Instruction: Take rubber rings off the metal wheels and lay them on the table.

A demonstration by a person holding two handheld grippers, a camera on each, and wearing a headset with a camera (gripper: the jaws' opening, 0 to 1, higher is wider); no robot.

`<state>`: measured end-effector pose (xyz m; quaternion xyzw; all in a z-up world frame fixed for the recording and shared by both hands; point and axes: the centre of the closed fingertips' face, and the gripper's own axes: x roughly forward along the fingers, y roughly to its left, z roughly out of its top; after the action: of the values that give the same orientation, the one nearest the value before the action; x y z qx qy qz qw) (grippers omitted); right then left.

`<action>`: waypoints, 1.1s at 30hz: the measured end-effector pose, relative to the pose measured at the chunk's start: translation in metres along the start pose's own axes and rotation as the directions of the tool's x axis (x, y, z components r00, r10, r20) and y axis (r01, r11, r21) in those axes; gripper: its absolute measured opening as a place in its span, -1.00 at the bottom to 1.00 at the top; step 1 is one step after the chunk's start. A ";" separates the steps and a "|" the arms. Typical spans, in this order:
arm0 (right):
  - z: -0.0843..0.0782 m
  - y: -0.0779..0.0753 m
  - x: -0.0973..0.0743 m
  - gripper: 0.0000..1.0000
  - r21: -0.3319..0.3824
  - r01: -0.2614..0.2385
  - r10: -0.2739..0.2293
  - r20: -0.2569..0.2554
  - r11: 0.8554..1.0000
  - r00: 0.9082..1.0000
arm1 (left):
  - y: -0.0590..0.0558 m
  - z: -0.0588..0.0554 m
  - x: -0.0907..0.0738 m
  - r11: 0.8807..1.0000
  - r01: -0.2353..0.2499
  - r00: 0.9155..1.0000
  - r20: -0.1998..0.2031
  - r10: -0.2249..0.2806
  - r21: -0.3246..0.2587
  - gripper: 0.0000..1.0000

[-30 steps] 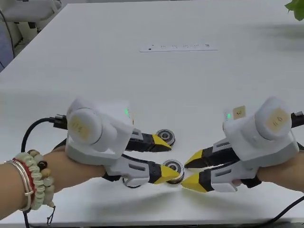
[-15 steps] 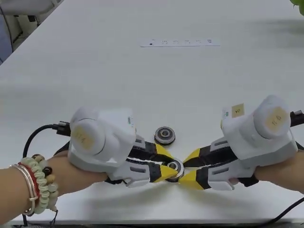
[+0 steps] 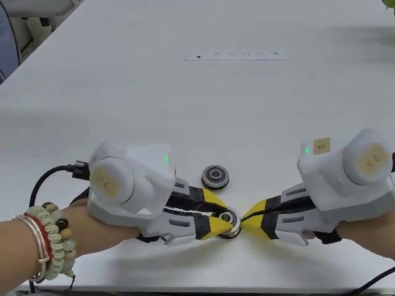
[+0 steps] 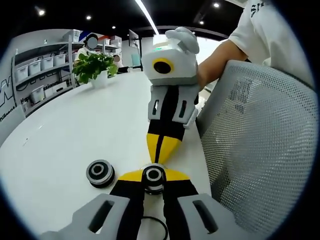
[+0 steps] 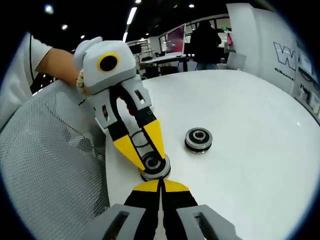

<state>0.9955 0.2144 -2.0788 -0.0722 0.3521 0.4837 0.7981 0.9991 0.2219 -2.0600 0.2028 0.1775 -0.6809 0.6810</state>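
Note:
A small metal wheel with a black rubber ring on its rim sits near the table's front edge. My left gripper is shut on this wheel, one yellow tip on each side. My right gripper faces it from the right, jaws shut, with the tips nipping the rubber ring at the rim of the wheel. A second wheel with its ring on lies flat just behind, also seen as the second wheel and the second wheel. A thin black loop lies under my left jaws.
A white strip lies far back on the white table. The front table edge runs just below both grippers. A mesh chair back stands beside the table. A potted plant sits at the far side.
Both grippers have closed in: the left jaws have shut on the wheel, and the right jaws went from open to shut at its rim. The second wheel has not moved.

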 end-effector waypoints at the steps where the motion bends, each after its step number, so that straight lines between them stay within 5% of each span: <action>1: 0.000 -0.001 -0.002 -1.00 0.053 -0.005 0.004 0.015 0.999 1.000 | 0.000 0.000 0.000 1.000 -0.003 1.000 0.003 0.003 -0.001 -0.85; 6: 0.013 0.000 -0.008 -1.00 0.201 -0.057 0.037 0.098 0.978 0.994 | -0.001 0.000 0.000 1.000 -0.003 1.000 0.007 0.003 -0.004 -0.86; 9: 0.012 0.004 -0.008 -1.00 0.239 -0.067 0.049 0.081 0.969 0.996 | -0.004 0.001 0.001 1.000 0.002 1.000 0.000 -0.002 0.009 -0.86; 33: 0.018 0.012 -0.007 -1.00 0.171 -0.083 0.068 0.092 0.982 0.993 | -0.004 0.000 0.001 1.000 0.003 1.000 -0.004 -0.003 0.023 -0.85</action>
<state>0.9927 0.2243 -2.0586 0.0321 0.3611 0.4836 0.7967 0.9950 0.2206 -2.0605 0.2116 0.1712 -0.6835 0.6773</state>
